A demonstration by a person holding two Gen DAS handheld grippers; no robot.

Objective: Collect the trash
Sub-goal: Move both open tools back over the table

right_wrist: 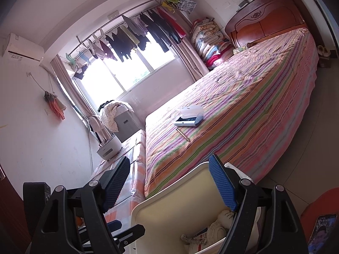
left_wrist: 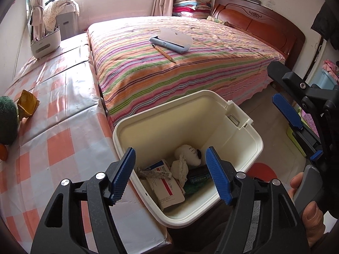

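A cream plastic bin (left_wrist: 243, 139) stands beside the checkered bench and the bed. Inside lie a white and red medicine box (left_wrist: 167, 188), a small white plush toy (left_wrist: 188, 153), lace cloth and dark packets. My left gripper (left_wrist: 170, 175) is open and empty, just above the bin's near rim. My right gripper (right_wrist: 169, 184) is open and empty, above the bin (right_wrist: 175, 192); it also shows at the right of the left wrist view (left_wrist: 296, 122). A crumpled gold wrapper (left_wrist: 27, 104) lies on the bench at the left.
The striped bed (left_wrist: 190, 72) holds a blue-grey lint brush (left_wrist: 169, 44) and a pencil (left_wrist: 164, 54). On the checkered bench (left_wrist: 63, 127) sit a green plush (left_wrist: 7, 120) and a white appliance (left_wrist: 45, 42). An orange stool (left_wrist: 262, 171) stands right of the bin.
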